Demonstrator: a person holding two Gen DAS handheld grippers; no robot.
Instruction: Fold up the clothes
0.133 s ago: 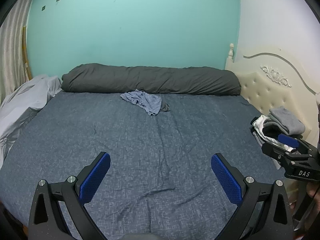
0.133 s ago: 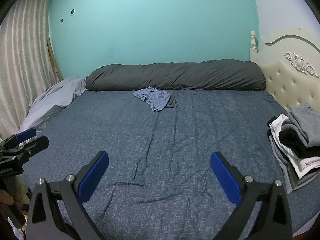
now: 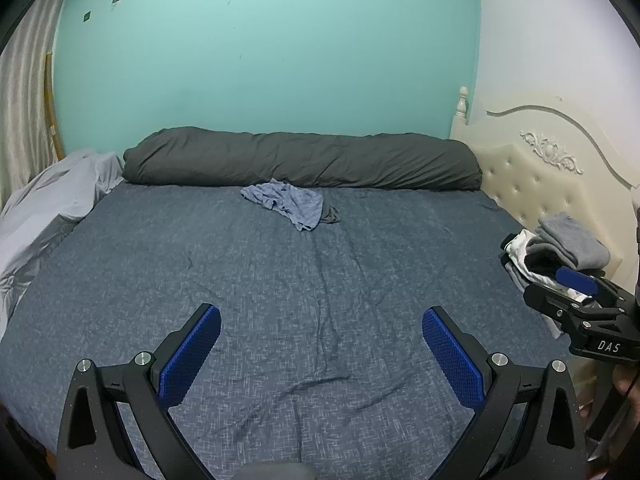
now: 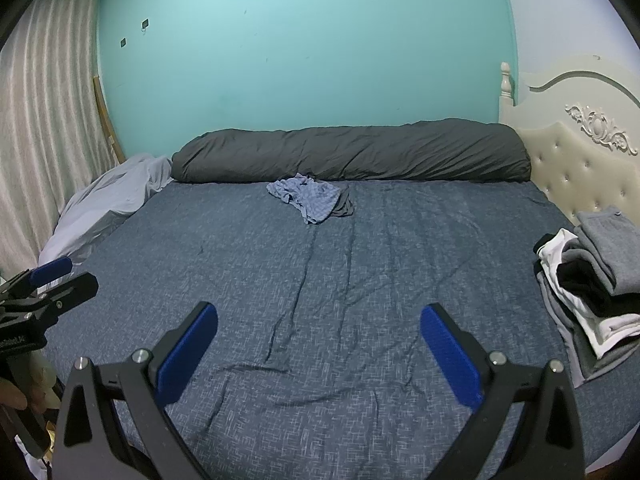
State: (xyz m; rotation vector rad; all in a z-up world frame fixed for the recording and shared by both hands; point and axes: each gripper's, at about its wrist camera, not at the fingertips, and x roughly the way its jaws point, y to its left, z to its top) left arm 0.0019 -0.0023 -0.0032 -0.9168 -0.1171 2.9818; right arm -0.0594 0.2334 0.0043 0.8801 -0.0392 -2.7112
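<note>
Blue bed sheet (image 3: pixel 320 300): crumpled garment (image 3: pixel 290 204) far side; left gripper (image 3: pixel 320 344), right gripper (image 4: pixel 319 340) both wide, empty

A crumpled blue-grey garment (image 3: pixel 290 204) lies unfolded on the bed (image 3: pixel 280 300), far ahead of the fingers (image 3: pixel 188 356), just before the dark bolster (image 3: pixel 300 160). Folded clothes (image 4: pixel 592 280) sit stacked well right of them.

No visible change; same scene throughout
</note>
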